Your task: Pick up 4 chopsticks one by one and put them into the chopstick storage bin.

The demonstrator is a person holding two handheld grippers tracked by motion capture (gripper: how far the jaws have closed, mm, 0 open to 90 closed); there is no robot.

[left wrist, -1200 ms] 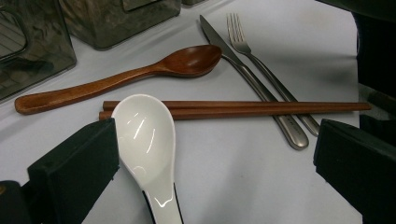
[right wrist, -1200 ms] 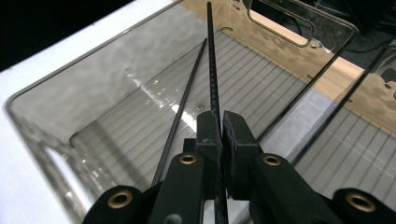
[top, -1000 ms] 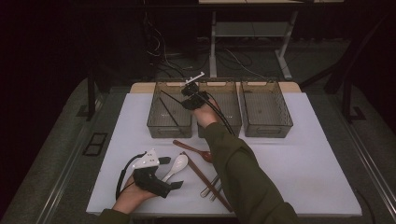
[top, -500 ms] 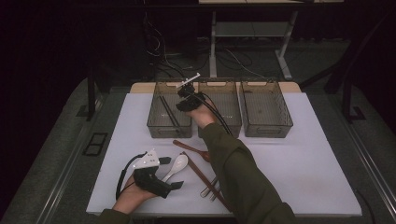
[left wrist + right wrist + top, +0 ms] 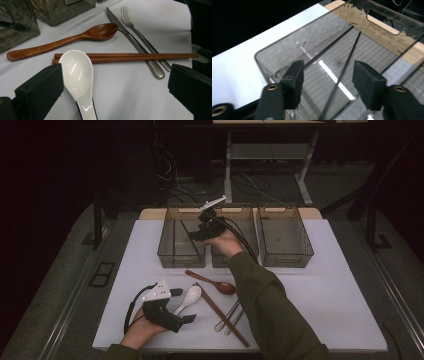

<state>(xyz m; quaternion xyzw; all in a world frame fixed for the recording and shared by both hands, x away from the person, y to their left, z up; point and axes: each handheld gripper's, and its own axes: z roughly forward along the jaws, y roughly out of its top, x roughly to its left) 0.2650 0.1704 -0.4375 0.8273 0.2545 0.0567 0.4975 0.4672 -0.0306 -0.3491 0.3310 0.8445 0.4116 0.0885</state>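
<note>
Now the right gripper [image 5: 199, 231] – jaws just opening, pads bare – hovers over black chopsticks [image 5: 342, 72] in the left bin [image 5: 172, 251]; left gripper [image 5: 186, 305] gapes beside the white spoon [image 5: 77, 77].

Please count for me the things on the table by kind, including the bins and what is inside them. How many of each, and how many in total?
Clear bins: 3
Black chopsticks, in the left bin: 2
Wooden chopsticks: 2
Wooden spoon: 1
White ceramic spoon: 1
Metal knife: 1
Metal fork: 1
Total: 11
</note>
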